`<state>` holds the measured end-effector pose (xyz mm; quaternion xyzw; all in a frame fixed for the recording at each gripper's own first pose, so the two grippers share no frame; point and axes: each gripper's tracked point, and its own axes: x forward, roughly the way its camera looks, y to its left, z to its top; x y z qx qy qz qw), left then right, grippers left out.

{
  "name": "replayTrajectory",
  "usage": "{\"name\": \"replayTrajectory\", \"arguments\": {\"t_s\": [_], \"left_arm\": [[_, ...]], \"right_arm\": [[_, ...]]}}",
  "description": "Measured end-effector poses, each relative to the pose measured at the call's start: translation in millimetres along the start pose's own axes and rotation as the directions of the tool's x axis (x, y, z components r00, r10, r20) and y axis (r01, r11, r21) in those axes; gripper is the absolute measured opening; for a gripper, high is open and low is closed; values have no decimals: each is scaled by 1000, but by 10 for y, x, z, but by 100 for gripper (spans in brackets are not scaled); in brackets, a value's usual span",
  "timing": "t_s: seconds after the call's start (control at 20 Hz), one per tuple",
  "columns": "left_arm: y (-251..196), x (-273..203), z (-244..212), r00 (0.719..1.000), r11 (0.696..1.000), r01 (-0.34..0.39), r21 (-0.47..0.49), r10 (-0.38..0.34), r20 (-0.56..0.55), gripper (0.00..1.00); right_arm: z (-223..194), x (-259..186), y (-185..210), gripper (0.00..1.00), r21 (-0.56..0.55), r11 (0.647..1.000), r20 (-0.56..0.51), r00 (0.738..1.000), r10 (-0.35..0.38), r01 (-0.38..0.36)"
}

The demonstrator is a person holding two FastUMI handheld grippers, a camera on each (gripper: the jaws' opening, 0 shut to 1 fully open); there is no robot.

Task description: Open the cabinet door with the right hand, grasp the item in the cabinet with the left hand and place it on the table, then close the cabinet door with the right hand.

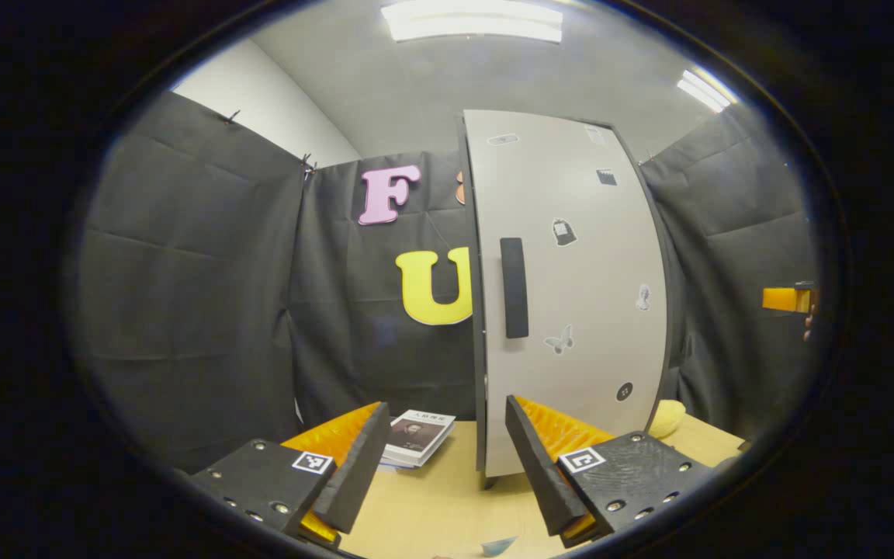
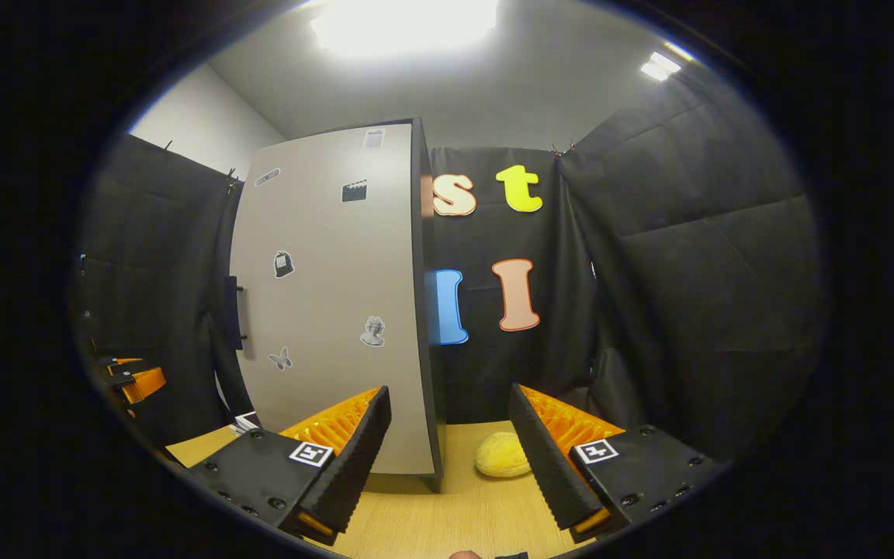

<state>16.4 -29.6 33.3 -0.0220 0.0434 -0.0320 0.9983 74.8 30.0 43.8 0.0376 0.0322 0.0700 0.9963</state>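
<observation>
Flanking shut cabinet door: book, yellow lump

Each gripper is showing two wedge-shaped fingers with ribbed inner faces, mounted on flat dark blocks. The left gripper and the right gripper are both carrying a small square black-and-white marker on each block, with round screw heads dotting the plates.

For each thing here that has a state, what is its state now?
cabinet door: closed
door handle: untouched
left gripper: open, holds nothing
right gripper: open, holds nothing
book: lies flat on the table
yellow item: rests on the table beside the cabinet
</observation>
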Motion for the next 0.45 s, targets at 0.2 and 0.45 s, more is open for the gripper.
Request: {"name": "replayTrajectory", "arguments": {"t_s": [0.2,0.45], "left_arm": [[-5,25,20,1000,1000,6,6,-6,1,90],[22,-5,89,1000,1000,8,8,-8,7,90]], "right_arm": [[7,26,3,97,-4,1000,3,1000,0,0],[35,15,10,97,-7,1000,12,1000,-3,3]]}}
